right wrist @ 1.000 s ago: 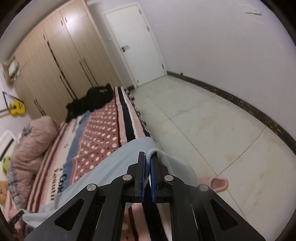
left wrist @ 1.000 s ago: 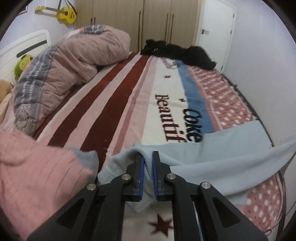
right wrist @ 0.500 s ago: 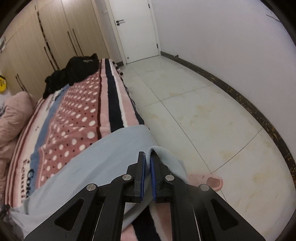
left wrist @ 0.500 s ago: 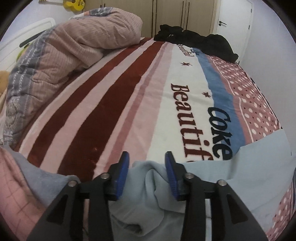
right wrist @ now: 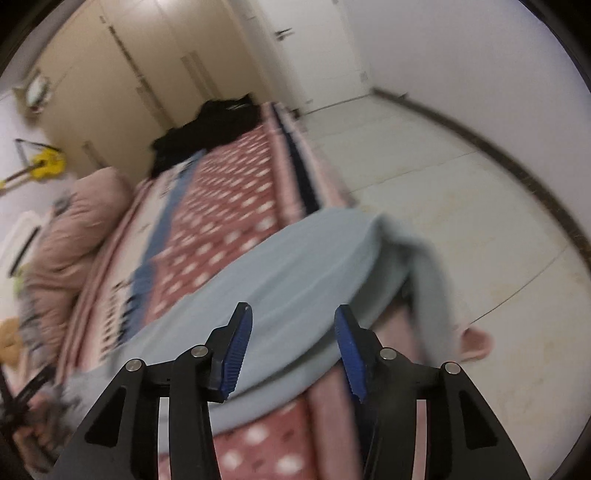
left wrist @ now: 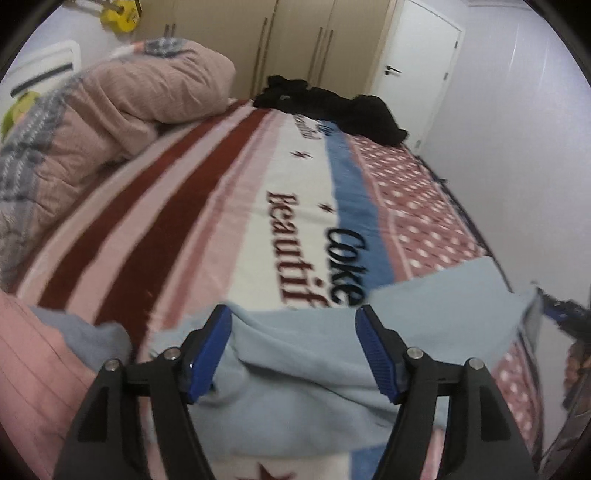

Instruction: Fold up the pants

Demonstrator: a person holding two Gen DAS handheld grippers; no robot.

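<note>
Pale blue pants [left wrist: 306,354] lie spread across the near end of the bed [left wrist: 207,206], over a blanket [left wrist: 122,236] with dark red and pink stripes, a blue band and a dotted pink panel. From the right wrist view the same pants [right wrist: 295,273] reach the bed's edge, and one part hangs over the side toward the tiled floor [right wrist: 443,177], where a pink slipper [right wrist: 476,343] sits. The left claw [left wrist: 293,350] has just been opening; its blue pads stand wide apart over the cloth, which lies loose between them and is not pinched. The right claw [right wrist: 293,350] has just been opening as well and stands spread above the pants, gripping nothing. A pink quilt [left wrist: 122,110] is bunched at the far left of the bed, dark clothes [left wrist: 332,107] lie heaped at its far end, and a yellow guitar [left wrist: 118,14] hangs on the wall.
</note>
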